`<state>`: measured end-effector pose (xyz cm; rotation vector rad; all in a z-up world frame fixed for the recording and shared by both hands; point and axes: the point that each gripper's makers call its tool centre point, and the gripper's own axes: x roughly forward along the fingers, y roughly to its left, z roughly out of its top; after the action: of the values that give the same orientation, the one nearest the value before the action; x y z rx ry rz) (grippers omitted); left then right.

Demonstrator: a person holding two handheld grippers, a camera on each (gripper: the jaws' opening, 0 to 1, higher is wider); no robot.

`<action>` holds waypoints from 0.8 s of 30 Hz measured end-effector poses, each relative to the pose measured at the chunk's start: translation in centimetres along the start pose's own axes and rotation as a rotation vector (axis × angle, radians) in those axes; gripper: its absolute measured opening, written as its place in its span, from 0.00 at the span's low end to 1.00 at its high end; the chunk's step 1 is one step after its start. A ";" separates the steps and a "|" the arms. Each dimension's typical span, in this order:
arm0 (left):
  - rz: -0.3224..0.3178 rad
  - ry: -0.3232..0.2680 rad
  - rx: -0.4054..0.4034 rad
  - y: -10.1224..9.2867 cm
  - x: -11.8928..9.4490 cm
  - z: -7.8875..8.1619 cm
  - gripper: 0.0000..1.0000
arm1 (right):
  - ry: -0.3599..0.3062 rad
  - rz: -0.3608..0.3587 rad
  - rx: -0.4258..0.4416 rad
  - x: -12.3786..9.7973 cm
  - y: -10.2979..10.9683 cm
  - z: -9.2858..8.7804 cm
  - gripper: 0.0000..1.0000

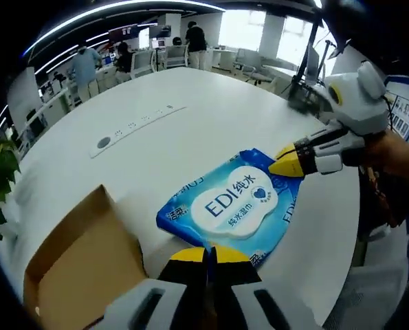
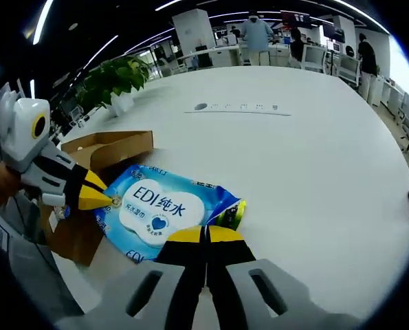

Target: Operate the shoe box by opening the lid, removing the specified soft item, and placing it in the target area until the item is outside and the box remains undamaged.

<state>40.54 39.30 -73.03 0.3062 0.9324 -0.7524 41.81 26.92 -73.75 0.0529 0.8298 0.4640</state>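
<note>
A blue and white pack of wet wipes [image 1: 235,203] is stretched between my two grippers just above the white table [image 1: 190,137]; whether it touches the table I cannot tell. My left gripper [image 1: 207,253] is shut on its near edge. My right gripper [image 1: 288,163] comes in from the right, shut on the far corner. In the right gripper view, my right gripper [image 2: 205,234] pinches the pack [image 2: 159,206] at its near edge and the left gripper [image 2: 102,198] holds its left end. The open brown shoe box [image 1: 80,265] [image 2: 108,148] stands beside the pack, its lid folded back.
A flat socket strip [image 1: 135,127] [image 2: 238,106] is set into the middle of the table. A potted plant [image 2: 118,75] stands at the table's edge behind the box. People, desks and chairs [image 1: 149,58] fill the back of the room. A hand [image 1: 396,155] holds the right gripper.
</note>
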 end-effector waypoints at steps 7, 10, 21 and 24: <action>0.019 0.016 0.040 0.1 0.5 -0.3 0.01 | -0.012 -0.007 -0.009 0.5 -0.3 -0.2 0.00; 0.023 0.026 0.054 0.0 0.8 -0.5 0.01 | -0.011 -0.011 -0.007 0.8 -0.4 -0.5 0.00; 0.032 0.057 0.114 -0.4 1.2 -1.1 0.02 | -0.015 -0.018 0.011 1.0 -0.8 -1.0 0.00; 0.038 0.053 0.127 -0.4 1.1 -1.1 0.02 | -0.011 -0.020 0.018 1.1 -1.0 -1.0 0.00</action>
<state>40.01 39.11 -74.56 0.4559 0.9279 -0.7736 42.06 26.37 -75.41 0.0641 0.8234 0.4371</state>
